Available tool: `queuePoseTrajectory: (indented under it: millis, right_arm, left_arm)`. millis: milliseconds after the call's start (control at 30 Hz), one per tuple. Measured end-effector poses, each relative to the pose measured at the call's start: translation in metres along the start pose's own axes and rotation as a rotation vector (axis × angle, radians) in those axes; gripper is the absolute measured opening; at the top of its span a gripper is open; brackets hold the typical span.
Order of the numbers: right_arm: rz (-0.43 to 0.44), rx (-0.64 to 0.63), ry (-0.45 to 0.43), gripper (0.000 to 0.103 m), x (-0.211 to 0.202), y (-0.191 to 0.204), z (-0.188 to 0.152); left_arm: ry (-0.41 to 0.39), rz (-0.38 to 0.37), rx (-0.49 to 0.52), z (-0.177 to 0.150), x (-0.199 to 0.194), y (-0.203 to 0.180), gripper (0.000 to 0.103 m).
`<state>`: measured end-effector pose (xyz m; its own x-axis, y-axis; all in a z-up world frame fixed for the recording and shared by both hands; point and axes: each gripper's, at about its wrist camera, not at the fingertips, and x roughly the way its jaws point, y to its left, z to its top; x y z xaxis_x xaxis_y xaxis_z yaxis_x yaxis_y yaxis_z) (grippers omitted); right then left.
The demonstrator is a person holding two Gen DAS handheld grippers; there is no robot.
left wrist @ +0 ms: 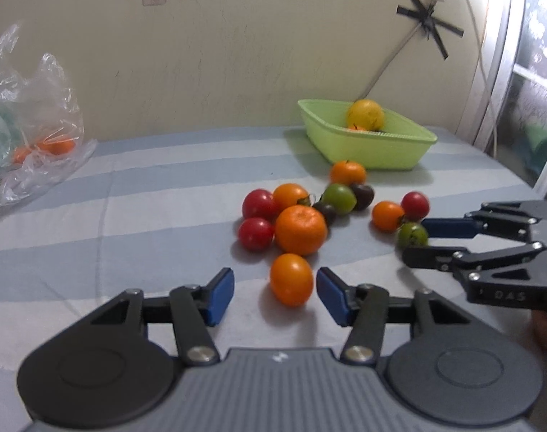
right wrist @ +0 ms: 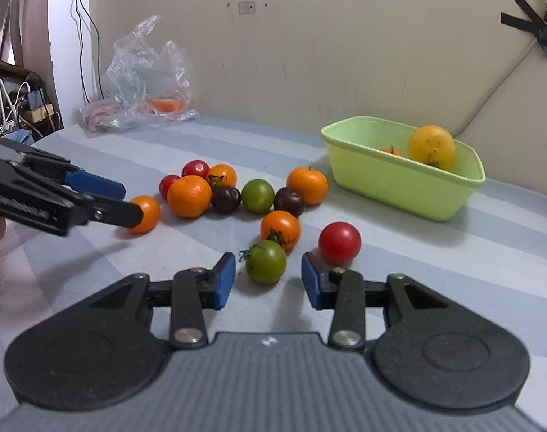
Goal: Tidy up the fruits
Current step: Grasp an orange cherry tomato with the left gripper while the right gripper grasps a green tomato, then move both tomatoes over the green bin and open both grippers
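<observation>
While the left gripper (left wrist: 275, 289) stands spread around an orange tomato (left wrist: 291, 280), untouched, the right gripper (right wrist: 268, 280) gapes astride a green tomato (right wrist: 266, 261); the green basket (right wrist: 399, 183) sits at two o'clock.

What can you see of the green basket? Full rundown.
The green basket is a pale lime, rectangular tub, plastic by the look, with flared walls, rounded corners and a rolled rim. It stands upright on the striped cloth near the wall, beyond the loose fruit and apart from it. Inside are a large yellow fruit against the far wall and a small orange one, mostly hidden by the rim. Neither gripper touches it.
</observation>
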<state>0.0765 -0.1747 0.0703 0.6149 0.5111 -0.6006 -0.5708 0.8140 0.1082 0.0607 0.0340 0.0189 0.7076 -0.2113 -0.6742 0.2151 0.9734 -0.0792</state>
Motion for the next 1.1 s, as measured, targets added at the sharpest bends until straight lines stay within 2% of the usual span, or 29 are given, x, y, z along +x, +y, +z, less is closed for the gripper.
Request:
queuePoseTrajectory:
  millis: [100,167,200,233,333,400,500,633,767,833,933,1100]
  right_arm:
    - [-0.002,-0.009,0.007,0.042,0.002,0.006,-0.002]
    - [-0.003,-0.017,0.005,0.035,0.002,0.009,-0.004]
    - [-0.006,-0.020,0.002,0.031,0.001,0.010,-0.003]
    - [-0.011,-0.024,0.001,0.027,0.001,0.010,-0.004]
    - [-0.005,-0.026,-0.004,0.027,-0.002,0.011,-0.005]
    - [0.006,-0.019,-0.018,0.026,-0.007,0.011,-0.005]
    - [0.014,0.000,-0.081,0.026,-0.022,0.006,0.000]
    - [-0.055,0.036,-0.170,0.027,-0.027,-0.017,0.021]
    - [-0.141,0.101,-0.227,0.027,-0.013,-0.053,0.047]
    - [-0.168,0.139,-0.221,0.027,-0.001,-0.072,0.053]
    - [-0.200,0.182,-0.195,0.027,0.014,-0.094,0.057]
    - [-0.234,0.223,-0.169,0.027,0.035,-0.117,0.053]
  left_arm:
    - [0.018,-0.011,-0.012,-0.004,0.005,0.004,0.044]
    - [0.013,-0.009,-0.003,-0.004,0.004,0.003,0.031]
    - [0.015,-0.021,-0.002,-0.003,0.004,0.004,0.029]
    - [0.016,-0.024,-0.001,-0.003,0.004,0.003,0.028]
    - [0.022,-0.047,0.009,-0.002,0.002,0.001,0.028]
    - [0.015,-0.089,-0.008,0.002,-0.003,0.001,0.028]
    - [-0.027,-0.145,-0.016,0.016,-0.013,0.000,0.028]
    - [-0.077,-0.208,0.005,0.054,-0.008,-0.009,0.028]
    - [-0.122,-0.237,0.083,0.101,0.022,-0.033,0.028]
    - [-0.106,-0.276,0.089,0.124,0.046,-0.045,0.028]
    - [-0.081,-0.278,0.112,0.146,0.079,-0.063,0.028]
    - [0.000,-0.308,0.114,0.161,0.128,-0.081,0.028]
